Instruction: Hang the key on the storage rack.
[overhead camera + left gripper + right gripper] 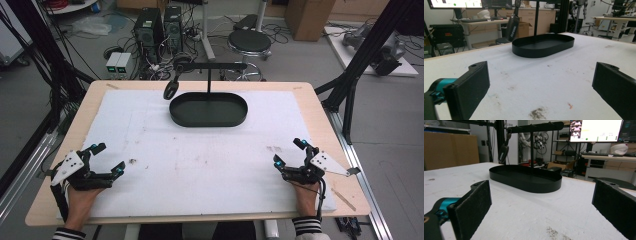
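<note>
At table's far middle, oval tray (208, 109), long axis left-right

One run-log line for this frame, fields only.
left gripper: open, empty, near table edge | right gripper: open, empty | black stand with oval tray: far centre | dark item: hanging from crossbar, untouched

Grey floor with computer towers (160, 27), a round stool (249, 42), cardboard boxes (310, 17) and cables.
</note>
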Action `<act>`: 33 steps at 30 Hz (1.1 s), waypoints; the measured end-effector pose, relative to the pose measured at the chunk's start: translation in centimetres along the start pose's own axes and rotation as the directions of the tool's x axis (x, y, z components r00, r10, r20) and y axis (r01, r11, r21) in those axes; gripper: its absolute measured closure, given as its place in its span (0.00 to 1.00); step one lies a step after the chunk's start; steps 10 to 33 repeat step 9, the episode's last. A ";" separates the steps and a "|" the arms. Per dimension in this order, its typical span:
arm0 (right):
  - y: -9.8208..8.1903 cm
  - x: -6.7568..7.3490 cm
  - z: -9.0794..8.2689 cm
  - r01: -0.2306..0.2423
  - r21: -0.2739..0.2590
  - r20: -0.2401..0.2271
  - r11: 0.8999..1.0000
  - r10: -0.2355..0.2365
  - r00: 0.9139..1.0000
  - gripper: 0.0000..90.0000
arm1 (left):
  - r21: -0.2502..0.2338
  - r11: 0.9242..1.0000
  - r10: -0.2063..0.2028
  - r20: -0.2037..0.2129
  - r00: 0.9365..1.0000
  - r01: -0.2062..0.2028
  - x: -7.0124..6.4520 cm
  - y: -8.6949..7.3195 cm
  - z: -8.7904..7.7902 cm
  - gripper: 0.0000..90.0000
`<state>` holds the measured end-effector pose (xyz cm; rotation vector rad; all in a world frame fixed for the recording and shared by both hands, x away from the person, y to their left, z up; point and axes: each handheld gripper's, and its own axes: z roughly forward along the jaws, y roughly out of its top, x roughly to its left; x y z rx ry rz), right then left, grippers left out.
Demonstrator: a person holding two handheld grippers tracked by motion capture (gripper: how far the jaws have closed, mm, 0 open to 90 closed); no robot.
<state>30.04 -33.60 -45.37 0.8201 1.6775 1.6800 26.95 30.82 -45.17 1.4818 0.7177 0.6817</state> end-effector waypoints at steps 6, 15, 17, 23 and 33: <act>0.0 0.0 0.0 0.001 -0.001 0.001 1.000 -0.001 1.000 0.02 | -0.079 0.997 -0.008 -0.002 1.000 0.008 0.0 -0.4 -0.7 0.02; 0.0 0.0 0.0 0.008 0.001 0.003 1.000 -0.008 1.000 0.02 | -0.066 0.998 0.005 -0.004 1.000 -0.005 -0.1 -0.3 -0.6 0.02; 0.0 0.0 0.0 0.008 0.001 0.003 1.000 -0.008 1.000 0.02 | -0.066 0.998 0.005 -0.004 1.000 -0.005 -0.1 -0.3 -0.6 0.02; 0.0 0.0 0.0 0.008 0.001 0.003 1.000 -0.008 1.000 0.02 | -0.066 0.998 0.005 -0.004 1.000 -0.005 -0.1 -0.3 -0.6 0.02; 0.0 0.0 0.0 0.008 0.001 0.003 1.000 -0.008 1.000 0.02 | -0.066 0.998 0.005 -0.004 1.000 -0.005 -0.1 -0.3 -0.6 0.02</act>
